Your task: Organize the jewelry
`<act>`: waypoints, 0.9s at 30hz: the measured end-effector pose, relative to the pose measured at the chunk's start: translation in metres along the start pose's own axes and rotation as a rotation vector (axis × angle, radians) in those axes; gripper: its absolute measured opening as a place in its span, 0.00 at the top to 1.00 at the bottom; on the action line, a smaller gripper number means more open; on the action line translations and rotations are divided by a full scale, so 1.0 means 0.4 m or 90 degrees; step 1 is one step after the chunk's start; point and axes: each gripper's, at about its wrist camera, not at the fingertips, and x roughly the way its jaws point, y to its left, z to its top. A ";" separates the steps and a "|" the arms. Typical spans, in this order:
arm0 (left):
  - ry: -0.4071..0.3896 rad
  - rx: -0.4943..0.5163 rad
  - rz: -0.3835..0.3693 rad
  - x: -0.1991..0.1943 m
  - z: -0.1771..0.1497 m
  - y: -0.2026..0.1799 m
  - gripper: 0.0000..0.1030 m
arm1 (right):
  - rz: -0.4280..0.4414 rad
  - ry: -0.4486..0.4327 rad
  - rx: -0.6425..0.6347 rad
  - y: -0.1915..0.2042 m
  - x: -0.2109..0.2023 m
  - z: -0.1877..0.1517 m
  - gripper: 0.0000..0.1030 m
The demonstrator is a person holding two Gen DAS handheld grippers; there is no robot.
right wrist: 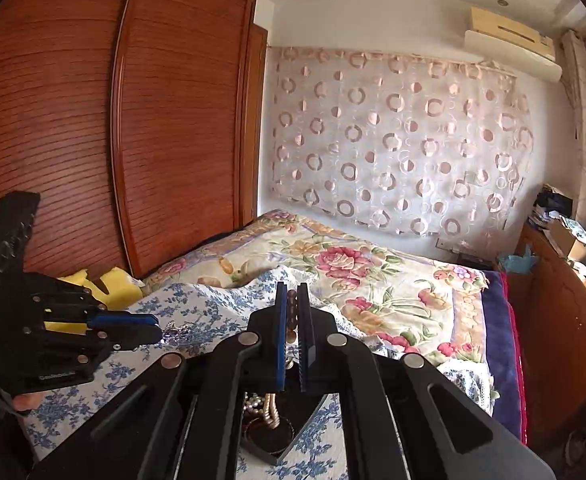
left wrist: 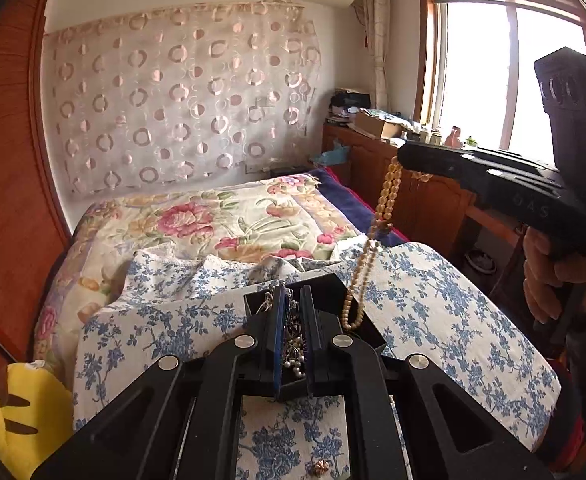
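My left gripper (left wrist: 291, 293) is shut on a tangle of silver chain and small pearls (left wrist: 294, 346), held just above an open black jewelry box (left wrist: 367, 330) on the blue-flowered cloth (left wrist: 433, 300). In the right wrist view it (right wrist: 157, 329) comes in from the left with the silver tangle (right wrist: 176, 332) at its tips. My right gripper (right wrist: 291, 292) is shut on an amber bead necklace (right wrist: 291, 320). In the left wrist view it (left wrist: 403, 159) is raised at the right, and the bead necklace (left wrist: 387, 196) hangs down to the box's rim. The black box (right wrist: 269, 442) lies below the right fingers.
A small copper-coloured ornament (left wrist: 319, 469) lies on the cloth near me. The bed has a floral cover (right wrist: 345, 268). A wooden wardrobe (right wrist: 153, 140) stands to the left, a yellow cushion (left wrist: 29, 412) beside it, and a cluttered wooden cabinet (left wrist: 373, 152) under the window.
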 end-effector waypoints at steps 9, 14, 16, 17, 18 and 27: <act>0.011 -0.003 0.000 0.069 0.025 0.014 0.93 | 0.002 0.112 0.006 -0.031 0.192 -0.070 0.90; 0.019 -0.002 -0.012 0.104 0.029 0.010 0.93 | 0.011 0.120 0.017 -0.049 0.210 -0.109 0.74; 0.024 -0.001 -0.019 0.124 0.034 0.002 0.93 | 0.010 0.122 0.026 -0.062 0.210 -0.121 0.74; 0.025 0.000 -0.023 0.132 0.035 -0.002 0.93 | 0.009 0.122 0.029 -0.070 0.208 -0.126 0.74; 0.028 0.003 -0.029 0.145 0.035 -0.011 0.93 | 0.008 0.122 0.036 -0.079 0.204 -0.136 0.74; 0.066 0.023 -0.057 0.254 0.013 -0.061 0.93 | -0.016 0.130 0.070 -0.139 0.156 -0.218 0.74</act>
